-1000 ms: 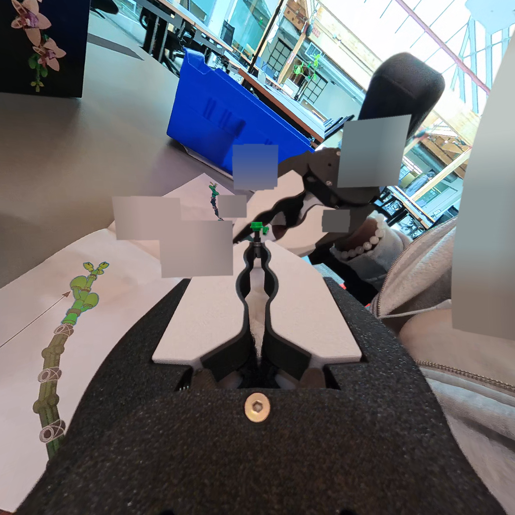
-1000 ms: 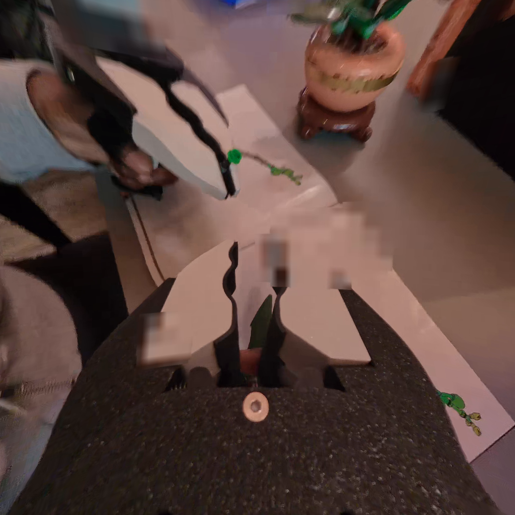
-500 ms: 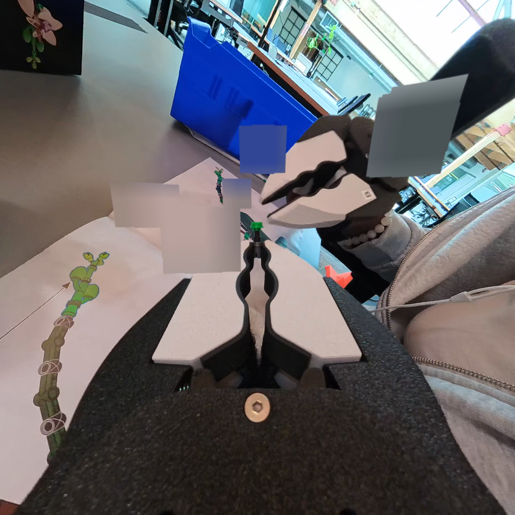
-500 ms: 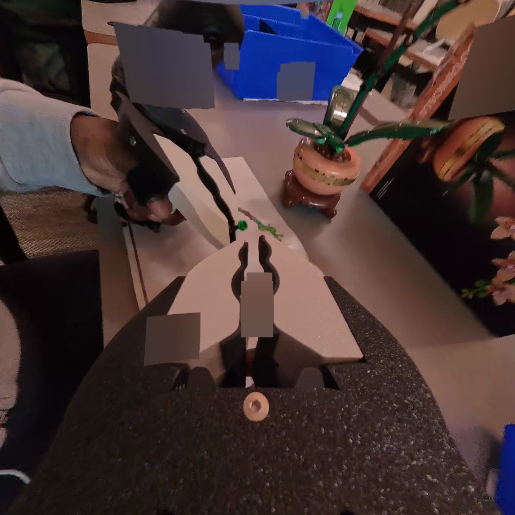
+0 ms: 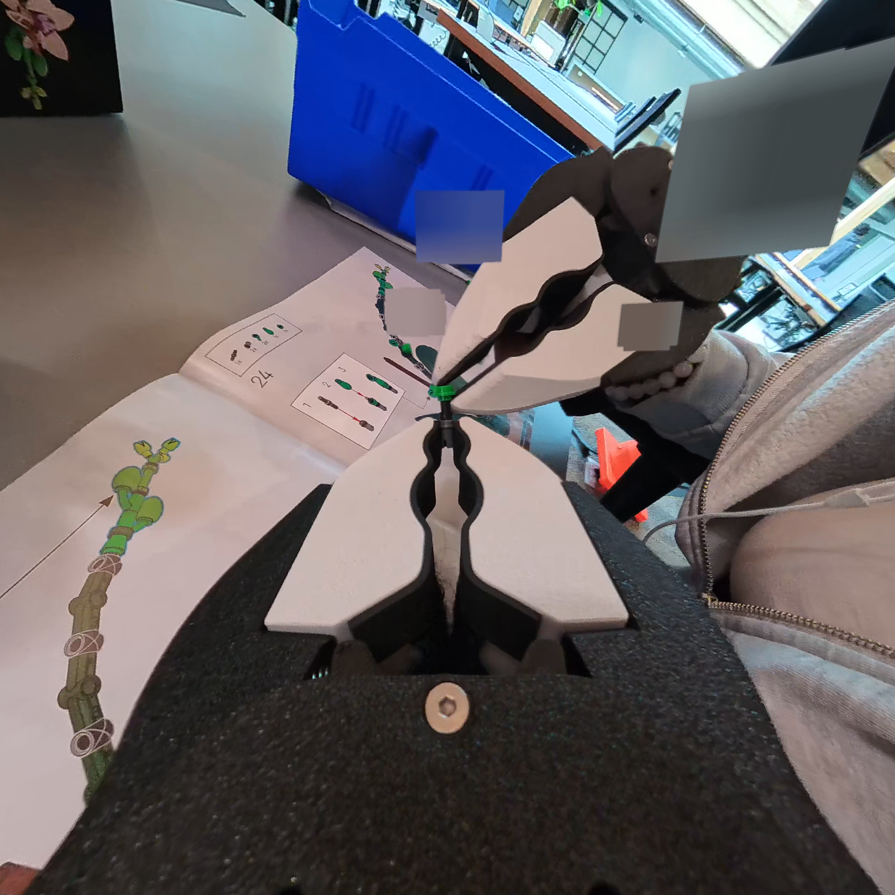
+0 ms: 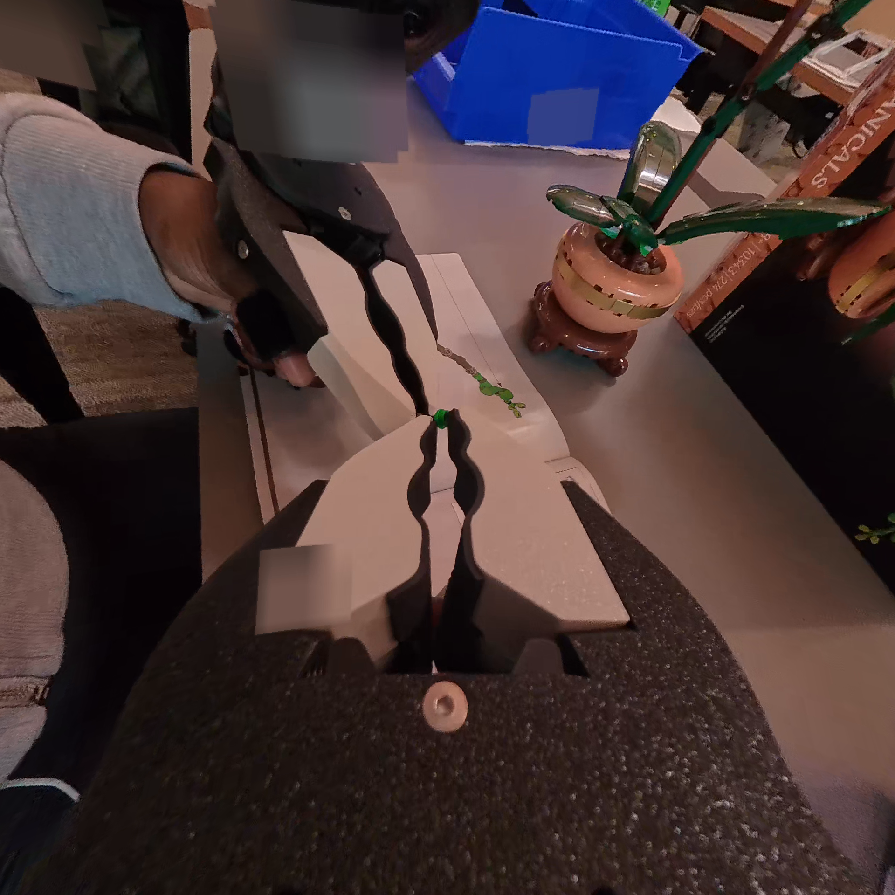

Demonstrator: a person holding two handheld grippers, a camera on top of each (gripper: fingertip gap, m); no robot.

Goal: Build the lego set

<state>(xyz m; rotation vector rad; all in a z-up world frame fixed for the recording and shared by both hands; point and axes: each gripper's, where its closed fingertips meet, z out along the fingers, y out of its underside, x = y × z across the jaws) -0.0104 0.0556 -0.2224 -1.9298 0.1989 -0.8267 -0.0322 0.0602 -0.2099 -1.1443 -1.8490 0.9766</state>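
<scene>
My left gripper [image 5: 445, 428] is shut on a short dark pin [image 5: 445, 422] that sticks up from its fingertips and carries a small green piece [image 5: 441, 390] on top. My right gripper [image 6: 441, 421] has its fingertips closed on that green piece [image 6: 440, 417]. In the left wrist view the right gripper [image 5: 443, 385] reaches in from the upper right and its tips meet at the green piece. In the right wrist view the left gripper [image 6: 424, 411] comes down from the upper left and meets my tips. Both hang just above an open instruction booklet [image 5: 203, 436].
A blue bin [image 5: 387, 126] stands behind the booklet. A brick-built plant in a tan pot [image 6: 610, 285] stands to the right, with a dark box [image 6: 799, 363] beside it. A person's sleeve [image 6: 72, 203] and grey jacket [image 5: 799, 484] are close. An orange object [image 5: 615, 460] lies on the floor. Less than 4 cm separates the two grippers' tips.
My right gripper has swung in toward the left gripper and closed from open onto the green piece. The left gripper has kept its hold on the pin and barely moved.
</scene>
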